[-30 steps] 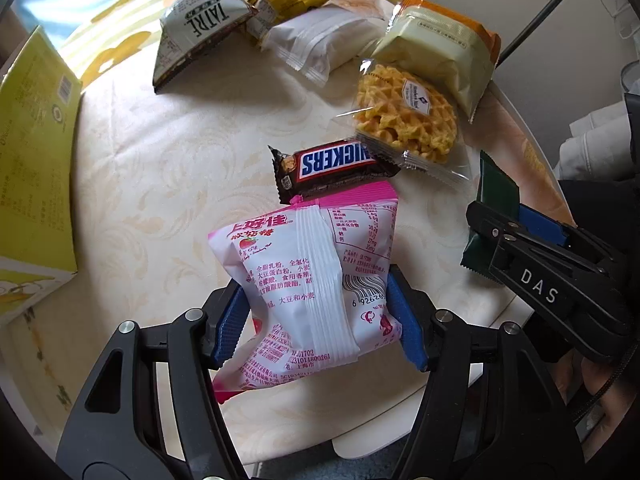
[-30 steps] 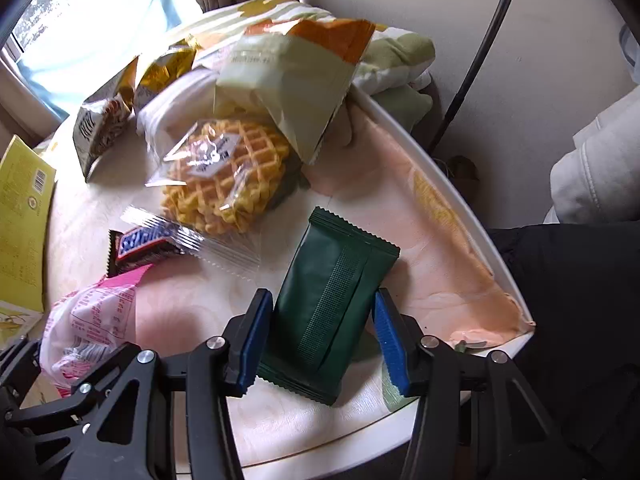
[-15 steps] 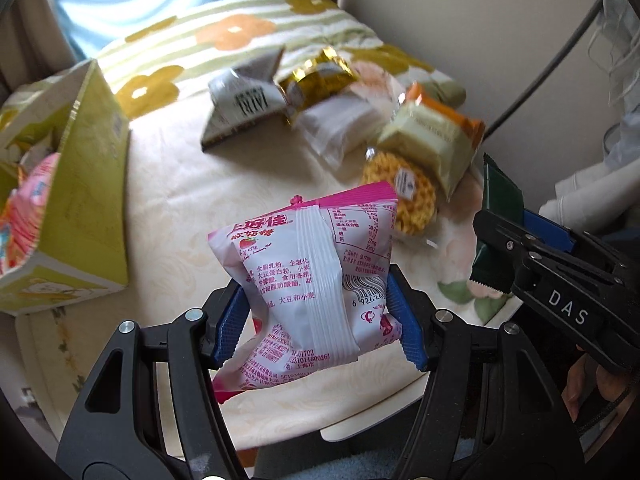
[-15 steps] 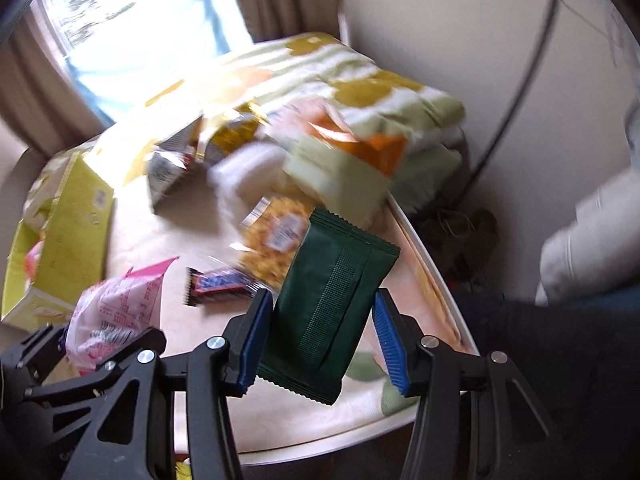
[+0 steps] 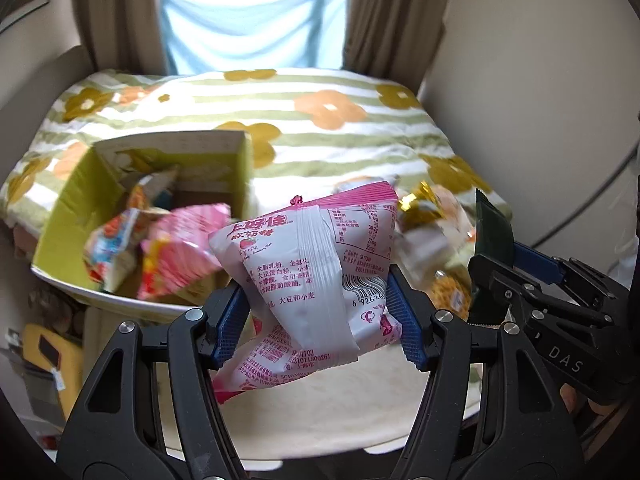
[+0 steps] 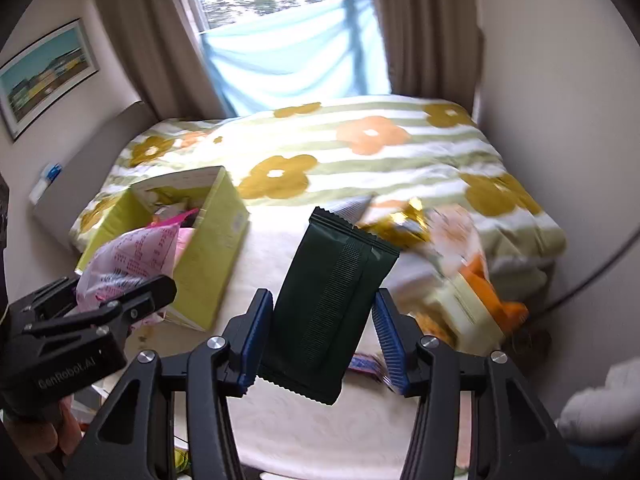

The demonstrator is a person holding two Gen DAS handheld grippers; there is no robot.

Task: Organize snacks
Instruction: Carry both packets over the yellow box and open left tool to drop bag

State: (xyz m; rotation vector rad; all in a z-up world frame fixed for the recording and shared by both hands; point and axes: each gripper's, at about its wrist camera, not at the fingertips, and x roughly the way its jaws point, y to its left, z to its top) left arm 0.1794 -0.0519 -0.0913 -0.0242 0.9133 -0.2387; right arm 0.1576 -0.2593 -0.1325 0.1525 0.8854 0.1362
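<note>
My left gripper is shut on a pink and white snack bag and holds it in the air above the table's front, right of the open yellow-green box. The box holds several snack packets. My right gripper is shut on a dark green packet, also lifted above the table. In the right wrist view the left gripper with the pink bag is at the left, next to the box. In the left wrist view the right gripper shows at the right edge.
Several loose snacks lie at the table's right side: a gold packet, an orange-topped bag, waffles. A flowered bed cover lies behind the table, with a window and curtains beyond. The cream tablecloth spreads below my grippers.
Both grippers have lifted their packets off the table and risen. The views have tilted up and swung left, bringing the open box and the bed into sight.
</note>
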